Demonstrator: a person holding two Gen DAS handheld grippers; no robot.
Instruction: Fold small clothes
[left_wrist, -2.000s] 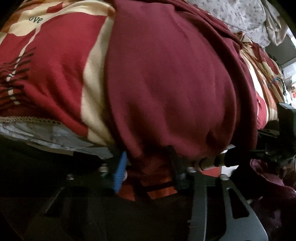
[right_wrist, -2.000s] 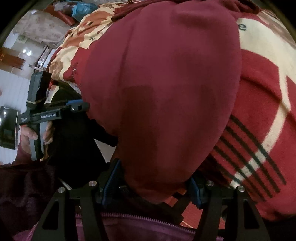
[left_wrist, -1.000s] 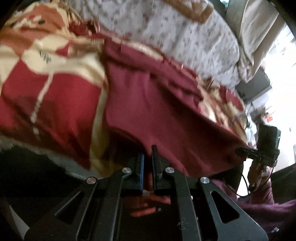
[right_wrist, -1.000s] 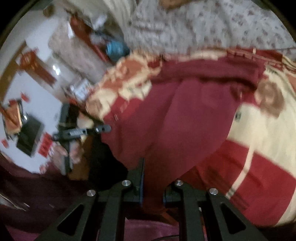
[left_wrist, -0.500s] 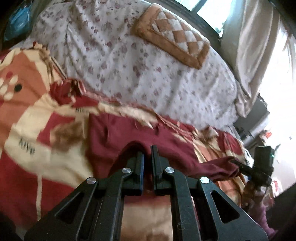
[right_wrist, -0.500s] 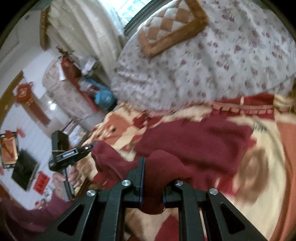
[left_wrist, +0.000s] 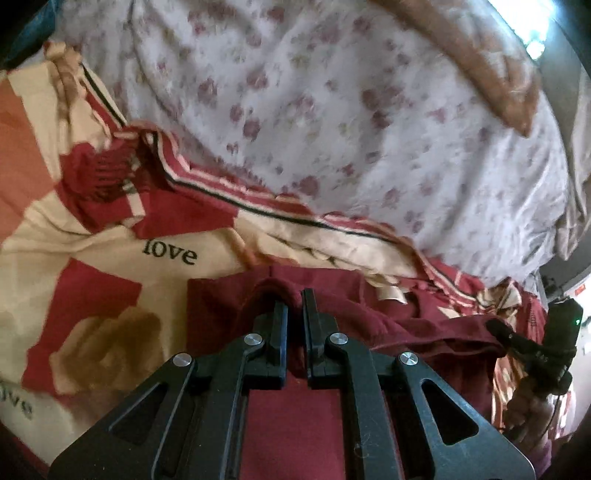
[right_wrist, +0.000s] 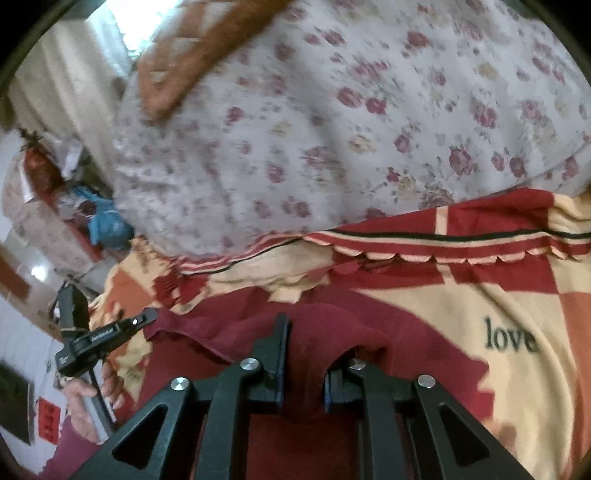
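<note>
Maroon garment (left_wrist: 295, 417) lies on the red-and-cream blanket (left_wrist: 103, 295) of the bed, and you hold one edge of it in each pair of tongs. Your left tongs (left_wrist: 294, 295) are drawn narrow, with a ridge of the maroon cloth pinched between the fingers at 12 o'clock of the wrist mount. Your right tongs (right_wrist: 314, 354) stand a little wider, yet a thick bunch of the same cloth fills the gap and drapes over both fingers. In the left wrist view your right tongs show again at 3 o'clock (left_wrist: 495, 326), gripping the garment's far edge, which runs stretched between the two. In the right wrist view your left tongs sit at 9 o'clock (right_wrist: 149, 315), clamped on the opposite edge. The word "love" (left_wrist: 169, 253) is printed on the blanket at 10 o'clock of the garment. A floral quilt (left_wrist: 351, 110) rises behind the blanket at 12 o'clock, with a brown checked pillow (left_wrist: 491, 74) on top of it.
</note>
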